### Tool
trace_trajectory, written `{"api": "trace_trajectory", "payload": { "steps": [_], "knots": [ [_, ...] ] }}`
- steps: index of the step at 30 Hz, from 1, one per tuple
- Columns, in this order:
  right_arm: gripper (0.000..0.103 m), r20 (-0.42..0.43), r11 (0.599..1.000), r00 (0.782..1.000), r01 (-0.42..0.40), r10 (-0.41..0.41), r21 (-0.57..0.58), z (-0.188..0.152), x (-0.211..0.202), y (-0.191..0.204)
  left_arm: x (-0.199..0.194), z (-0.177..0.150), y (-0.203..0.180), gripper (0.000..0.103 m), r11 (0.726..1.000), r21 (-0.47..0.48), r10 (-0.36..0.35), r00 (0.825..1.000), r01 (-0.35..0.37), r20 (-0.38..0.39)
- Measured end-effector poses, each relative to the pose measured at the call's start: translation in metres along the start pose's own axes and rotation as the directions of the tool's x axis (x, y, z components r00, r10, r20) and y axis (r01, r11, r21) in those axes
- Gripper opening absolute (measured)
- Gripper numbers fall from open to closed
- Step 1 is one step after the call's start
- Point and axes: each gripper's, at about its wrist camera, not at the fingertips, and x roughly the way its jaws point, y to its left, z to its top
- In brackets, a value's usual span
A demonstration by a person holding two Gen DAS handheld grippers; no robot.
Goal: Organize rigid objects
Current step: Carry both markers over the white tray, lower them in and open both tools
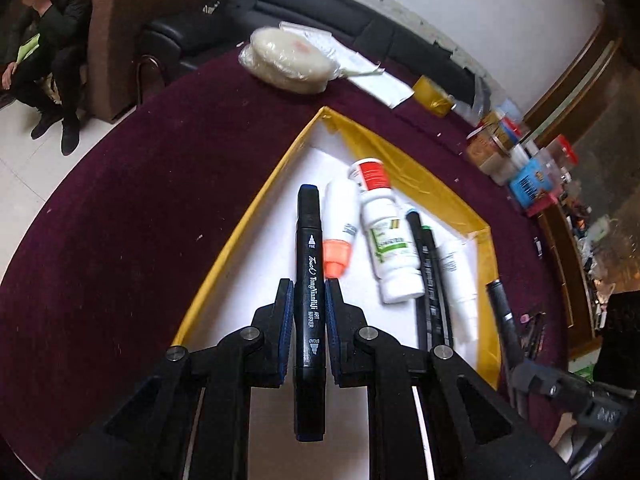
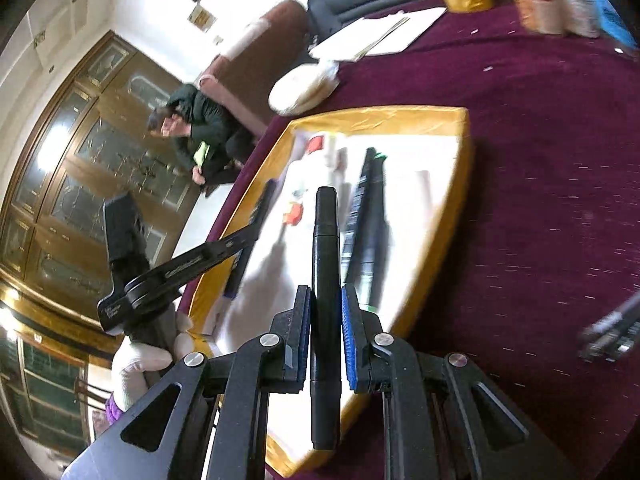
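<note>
So both grippers are clamped on markers right now, hovering over the tray. The left gripper (image 1: 310,288) has its blue ribbed pads squeezed onto a chunky black art marker (image 1: 309,280) with white lettering down the barrel and a dark blue cap end, held lengthwise between the fingers so it sticks out front and back. The right gripper (image 2: 326,300) is doing the same with a plain black marker (image 2: 326,280), matte plastic, slightly glossy along the barrel, again running straight along the fingers. Under them sits the shallow tray (image 1: 256,208), white smooth floor with a rim wrapped in shiny, wrinkly yellow tape. Lying flat in it: a white plastic bottle with a red cap (image 1: 384,224), a white tube with an orange cap (image 1: 340,224) just beside it, a couple of slim black pens (image 1: 430,272) side by side, and another white tube (image 1: 460,284) near the right wall, a bit blurry. The tray rests on a round table (image 1: 120,220) covered in deep purple velvety cloth with little white flecks on it. Further back there's a round, pale disc wrapped in clear plastic (image 1: 290,58), some white paper (image 1: 380,80), and a roll of yellow tape (image 1: 434,94). Someone in a dark jacket (image 1: 60,20) sits off by the brown armchair.
</note>
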Motion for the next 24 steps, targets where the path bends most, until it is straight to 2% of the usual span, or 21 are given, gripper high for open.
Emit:
{"api": "trace_trajectory", "payload": {
  "steps": [5, 10, 12, 14, 18, 20, 22, 24],
  "knots": [
    [0.013, -0.06, 1.0, 0.998, 0.009, -0.011, -0.027, 0.002, 0.036, 0.02, 0.008, 0.005, -0.004, 0.013, 1.0, 0.011, 0.012, 1.0, -0.012, -0.013],
    [0.013, -0.114, 0.997, 0.992, 0.043, -0.05, -0.061, 0.001, 0.066, 0.035, -0.005, 0.001, 0.0, 0.016, 0.999, -0.005, -0.043, 0.999, 0.043, 0.021],
    [0.013, -0.129, 0.997, 0.99, 0.054, -0.061, -0.064, 0.001, 0.076, 0.038, -0.017, -0.003, 0.003, 0.022, 0.998, -0.009, -0.058, 0.997, 0.059, 0.052],
    [0.013, -0.138, 0.996, 0.988, 0.061, -0.07, -0.064, 0.001, 0.083, 0.04, -0.035, -0.007, 0.007, 0.035, 0.997, -0.022, -0.071, 0.993, 0.074, 0.096],
    [0.014, -0.133, 0.994, 0.986, 0.093, -0.1, -0.054, 0.004, 0.089, 0.041, -0.063, -0.013, 0.012, 0.046, 0.996, -0.041, -0.069, 0.982, 0.077, 0.175],
    [0.016, -0.137, 0.994, 0.985, 0.093, -0.1, -0.059, 0.003, 0.088, 0.043, -0.073, -0.016, 0.014, 0.049, 0.996, -0.048, -0.069, 0.977, 0.081, 0.202],
    [0.023, -0.137, 0.993, 0.985, 0.097, -0.105, -0.065, 0.004, 0.083, 0.044, -0.078, -0.019, 0.013, 0.049, 0.995, -0.054, -0.072, 0.974, 0.086, 0.214],
    [0.026, -0.112, 0.992, 0.988, 0.095, -0.104, -0.086, 0.004, 0.071, 0.047, -0.082, -0.021, 0.011, 0.049, 0.993, -0.061, -0.086, 0.972, 0.102, 0.219]
  ]
}}
